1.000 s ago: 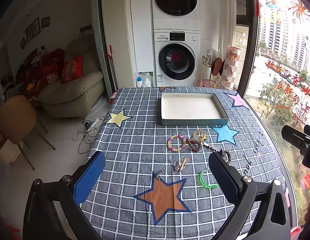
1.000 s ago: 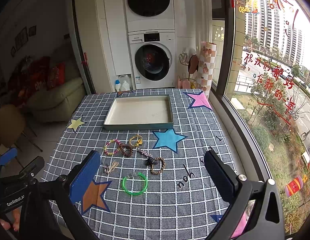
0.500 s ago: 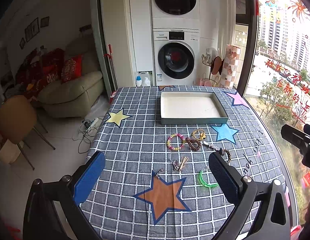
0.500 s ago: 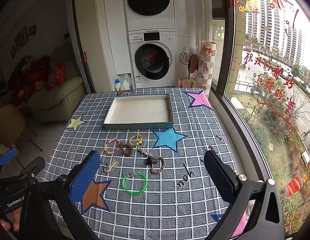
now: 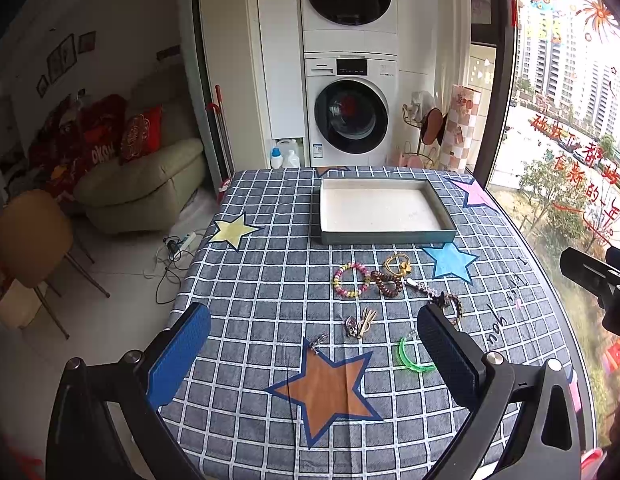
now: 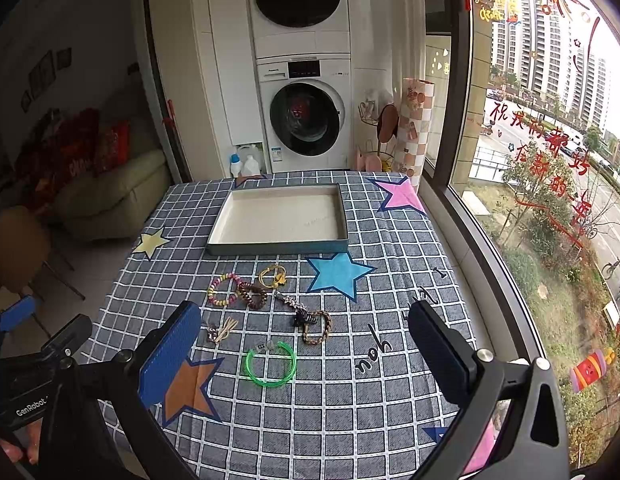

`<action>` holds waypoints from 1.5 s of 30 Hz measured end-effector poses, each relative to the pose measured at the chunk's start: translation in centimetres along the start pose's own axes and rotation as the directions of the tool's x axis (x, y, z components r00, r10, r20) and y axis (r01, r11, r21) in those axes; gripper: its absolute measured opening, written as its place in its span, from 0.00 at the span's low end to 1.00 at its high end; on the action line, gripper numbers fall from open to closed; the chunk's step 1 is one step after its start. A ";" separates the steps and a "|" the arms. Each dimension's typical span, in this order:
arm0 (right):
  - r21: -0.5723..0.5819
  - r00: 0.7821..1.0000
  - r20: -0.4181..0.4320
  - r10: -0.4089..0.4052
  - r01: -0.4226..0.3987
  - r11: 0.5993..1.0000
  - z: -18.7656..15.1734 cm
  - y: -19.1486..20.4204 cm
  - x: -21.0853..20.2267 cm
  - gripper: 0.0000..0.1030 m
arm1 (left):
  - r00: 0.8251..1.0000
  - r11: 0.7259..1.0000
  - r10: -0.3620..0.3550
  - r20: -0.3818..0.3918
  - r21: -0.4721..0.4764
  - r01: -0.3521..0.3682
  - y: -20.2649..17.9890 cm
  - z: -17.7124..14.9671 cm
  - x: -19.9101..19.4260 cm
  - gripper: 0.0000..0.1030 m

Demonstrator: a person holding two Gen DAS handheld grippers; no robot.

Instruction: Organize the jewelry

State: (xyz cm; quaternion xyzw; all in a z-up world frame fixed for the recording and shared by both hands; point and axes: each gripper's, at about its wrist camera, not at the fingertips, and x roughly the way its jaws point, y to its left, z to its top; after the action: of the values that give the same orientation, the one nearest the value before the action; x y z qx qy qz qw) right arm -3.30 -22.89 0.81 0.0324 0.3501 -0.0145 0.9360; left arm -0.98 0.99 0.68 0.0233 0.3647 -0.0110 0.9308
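Left wrist view: green bangle [image 5: 409,358] half behind spread, empty right finger [image 5: 449,356].

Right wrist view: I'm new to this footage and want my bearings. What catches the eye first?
A neon green bangle lies nearest on the checked tablecloth, between the open right gripper fingers. Behind it a loose cluster of bracelets sits in front of an empty white-floored tray. Stacked washing machines stand behind the table.
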 end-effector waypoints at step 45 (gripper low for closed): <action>0.086 0.785 -0.619 -0.004 0.073 0.994 -8.6 0.1 25.2 0.87 | 0.891 0.979 -0.084 -0.445 0.128 0.156 1.4 -6.3 24.9 0.78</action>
State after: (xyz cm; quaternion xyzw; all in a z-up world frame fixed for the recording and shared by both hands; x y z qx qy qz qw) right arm 10.10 -22.31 -22.24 0.0776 0.6363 -0.0409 0.7665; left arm 13.03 2.61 -20.80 0.0771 0.5631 -0.0926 0.8176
